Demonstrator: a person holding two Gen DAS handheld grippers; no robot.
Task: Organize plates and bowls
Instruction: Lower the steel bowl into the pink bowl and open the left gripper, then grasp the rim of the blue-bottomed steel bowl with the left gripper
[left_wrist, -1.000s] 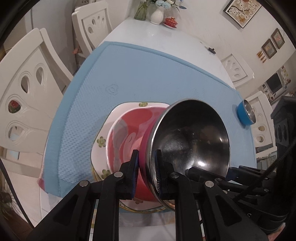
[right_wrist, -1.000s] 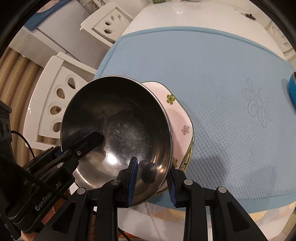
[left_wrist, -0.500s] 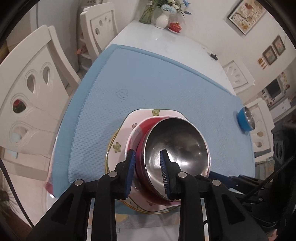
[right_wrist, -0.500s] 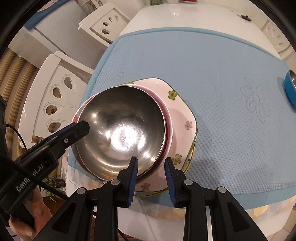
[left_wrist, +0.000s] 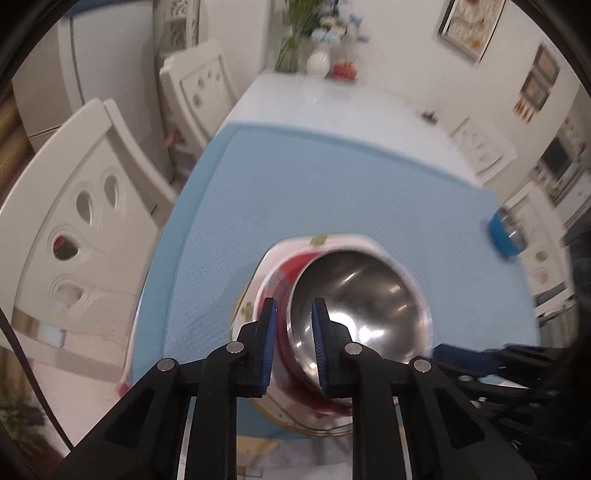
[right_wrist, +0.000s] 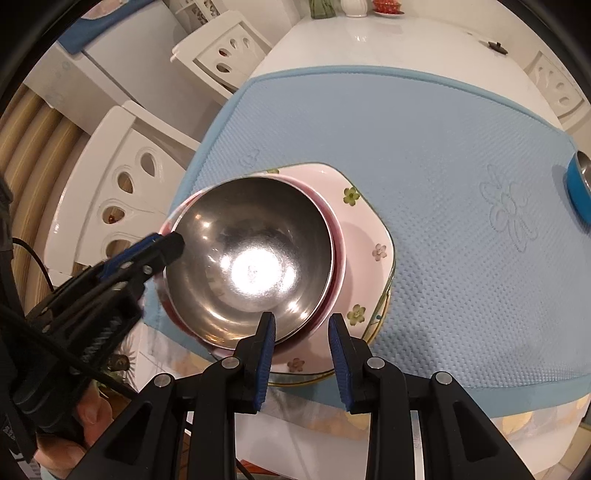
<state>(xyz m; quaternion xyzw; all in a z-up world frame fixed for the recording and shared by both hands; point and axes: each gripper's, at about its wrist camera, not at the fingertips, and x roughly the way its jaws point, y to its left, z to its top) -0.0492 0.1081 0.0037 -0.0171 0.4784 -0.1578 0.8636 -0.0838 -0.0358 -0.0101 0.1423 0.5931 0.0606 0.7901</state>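
A steel bowl (left_wrist: 362, 306) (right_wrist: 251, 258) sits nested upright in a red-and-pink bowl (left_wrist: 286, 267) (right_wrist: 338, 254), which rests on a flowered plate (left_wrist: 321, 242) (right_wrist: 369, 229). My left gripper (left_wrist: 293, 347) (right_wrist: 171, 245) hovers at the stack's left rim. Its jaws are closing to a narrow gap, and both rims show through that gap below the pads, which do not press on them. At the near rim my right gripper (right_wrist: 303, 345) (left_wrist: 439, 350) stands a little open. The pink rim and the plate show between its fingers, unpinched.
The stack sits near the front left corner of a blue mat (left_wrist: 332, 184) (right_wrist: 424, 129) on a white table. A small blue bowl (left_wrist: 504, 236) (right_wrist: 578, 188) lies at the mat's right edge. White chairs (left_wrist: 74, 229) (right_wrist: 122, 184) stand on the left, vases (left_wrist: 317, 61) at the far end.
The left gripper held the steel bowl tilted by its rim; it now sits level in the pink bowl, let go. The left gripper has risen slightly. The right gripper has stayed put.
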